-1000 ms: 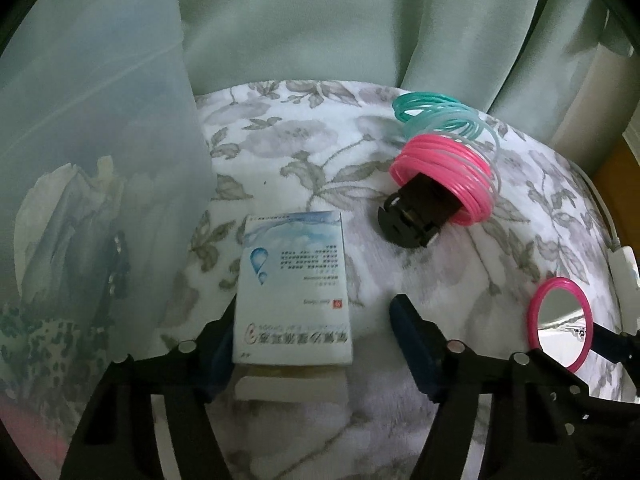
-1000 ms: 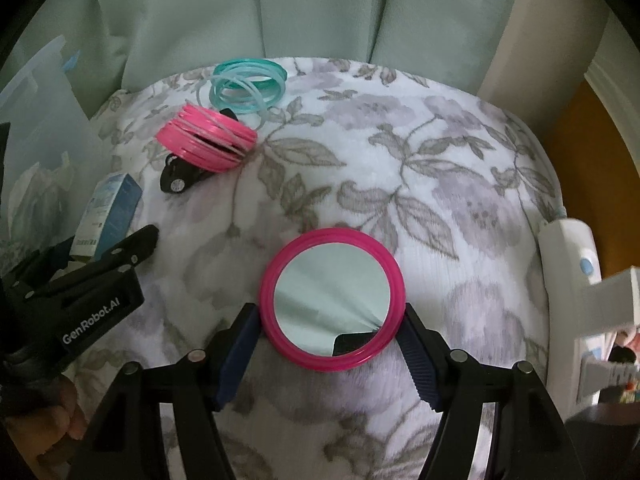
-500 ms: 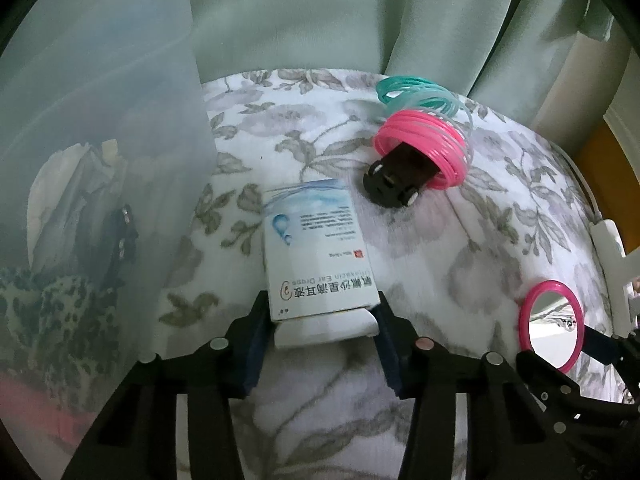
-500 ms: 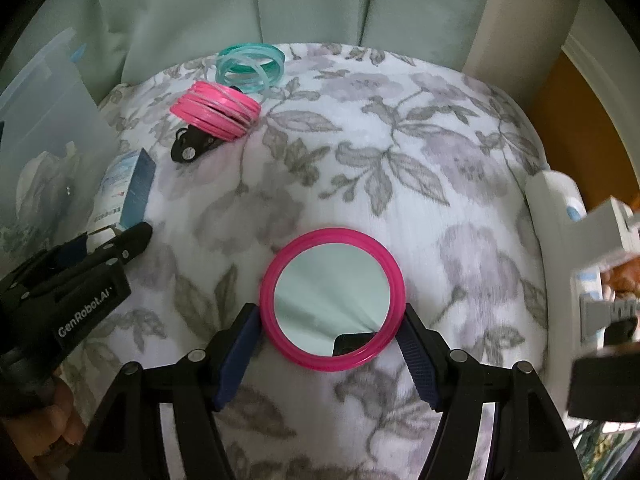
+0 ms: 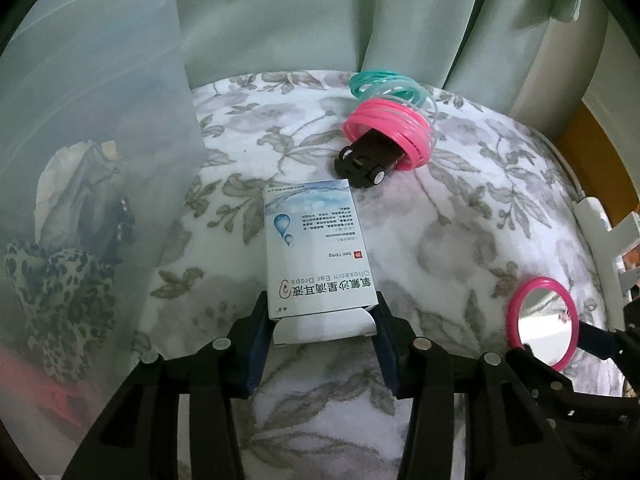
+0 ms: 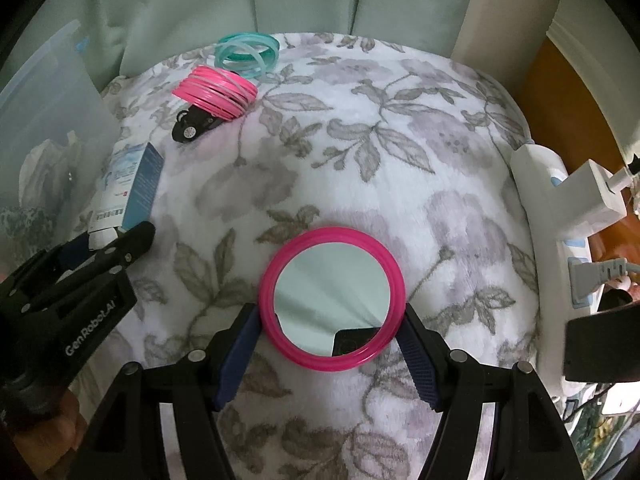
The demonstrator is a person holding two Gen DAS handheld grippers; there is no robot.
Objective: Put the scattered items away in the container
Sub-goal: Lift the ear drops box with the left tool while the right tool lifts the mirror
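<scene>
The translucent container [image 5: 92, 128] was cut off by the left edge, its contents only blurred shapes through the frosted wall. Pink bangles [image 5: 390, 132] hid part of the black clip [image 5: 366, 160]. The box's [image 5: 316, 248] small print was unreadable.

The ear-drops box [image 5: 316, 252] is smooth printed card with a faint sheen, its near flap plain white. It lies on a fleecy, matt floral blanket [image 6: 420, 168] with a soft nap. To the left, the storage container [image 5: 100, 100] is frosted translucent plastic; leopard-print cloth [image 5: 60, 300] shows dimly through its wall. The pink bangles [image 5: 390, 138] and teal bangles [image 5: 380, 84] at the far side are thin glossy plastic, the teal ones half clear. The round mirror [image 6: 332, 300] has reflective glass in a shiny pink plastic rim. The black clip [image 5: 366, 160] looks like hard, slightly glossy plastic. Behind hangs a matt pale-green cloth curtain [image 5: 320, 12].
</scene>
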